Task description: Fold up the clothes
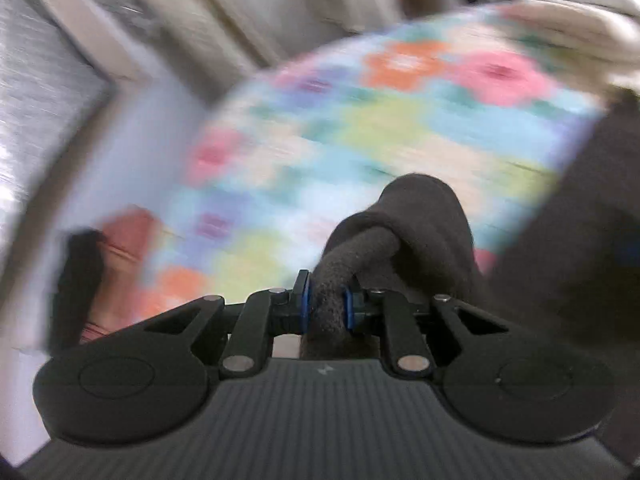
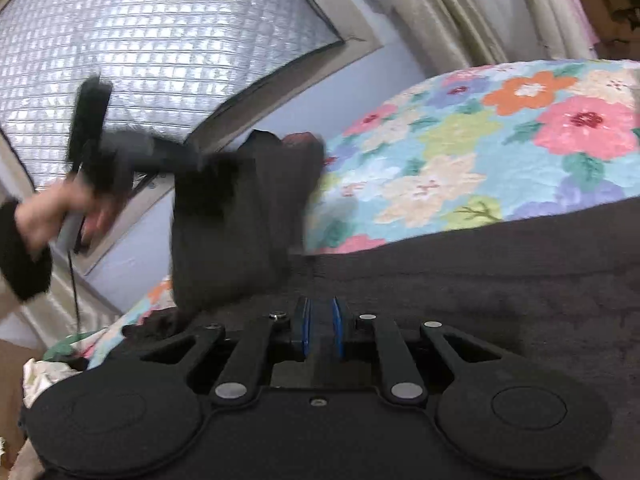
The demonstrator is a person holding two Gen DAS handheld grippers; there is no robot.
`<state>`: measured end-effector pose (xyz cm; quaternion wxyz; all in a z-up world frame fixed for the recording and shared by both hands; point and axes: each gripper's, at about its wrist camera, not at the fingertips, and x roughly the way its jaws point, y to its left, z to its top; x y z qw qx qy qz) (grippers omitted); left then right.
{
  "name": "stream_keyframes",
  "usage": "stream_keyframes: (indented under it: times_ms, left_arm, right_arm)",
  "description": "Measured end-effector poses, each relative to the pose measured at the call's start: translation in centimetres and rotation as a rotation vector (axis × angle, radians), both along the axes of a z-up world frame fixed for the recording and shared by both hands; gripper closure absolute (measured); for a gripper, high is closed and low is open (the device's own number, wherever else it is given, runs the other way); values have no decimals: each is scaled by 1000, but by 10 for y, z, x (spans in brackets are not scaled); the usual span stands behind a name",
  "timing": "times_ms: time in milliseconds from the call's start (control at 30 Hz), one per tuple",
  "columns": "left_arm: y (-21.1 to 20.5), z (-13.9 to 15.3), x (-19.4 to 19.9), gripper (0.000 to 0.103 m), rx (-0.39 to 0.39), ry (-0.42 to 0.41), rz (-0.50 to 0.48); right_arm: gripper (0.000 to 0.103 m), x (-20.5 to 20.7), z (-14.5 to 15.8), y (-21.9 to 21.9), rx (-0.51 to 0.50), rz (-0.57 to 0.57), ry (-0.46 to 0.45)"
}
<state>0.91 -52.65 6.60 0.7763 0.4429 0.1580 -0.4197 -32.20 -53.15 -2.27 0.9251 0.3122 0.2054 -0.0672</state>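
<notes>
A dark grey garment [image 2: 500,280] lies on a bed with a floral cover [image 2: 480,152]. My left gripper [image 1: 326,304] is shut on a rolled edge of the garment [image 1: 400,232] and holds it up above the blurred floral cover [image 1: 360,120]. In the right wrist view the left gripper [image 2: 92,128] shows blurred at the left, held by a hand [image 2: 48,208], with a lifted part of the garment [image 2: 240,220] hanging from it. My right gripper [image 2: 320,332] sits low over the garment, its blue pads close together with a narrow gap; I see no cloth between them.
A quilted silver window cover [image 2: 160,48] and a pale wall [image 2: 340,92] stand behind the bed. Beige curtains [image 2: 460,12] hang at the back. Pale folded cloth [image 1: 580,28] lies at the far right of the bed. Crumpled cloth [image 2: 44,376] lies beside the bed at lower left.
</notes>
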Motion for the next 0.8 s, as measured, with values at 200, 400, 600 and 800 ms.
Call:
stream_keyframes:
  times_ms: [200, 400, 600, 800]
  left_arm:
    - [-35, 37, 115, 29, -115, -297, 324]
    - [24, 12, 109, 3, -82, -257, 249]
    - [142, -26, 66, 3, -72, 36, 306]
    - [269, -35, 15, 4, -166, 312, 476]
  right_arm:
    - [86, 7, -18, -16, 6, -46, 64]
    - [82, 17, -24, -10, -18, -20, 132]
    - [79, 17, -19, 9, -43, 22, 155]
    - [68, 4, 5, 47, -103, 54, 147]
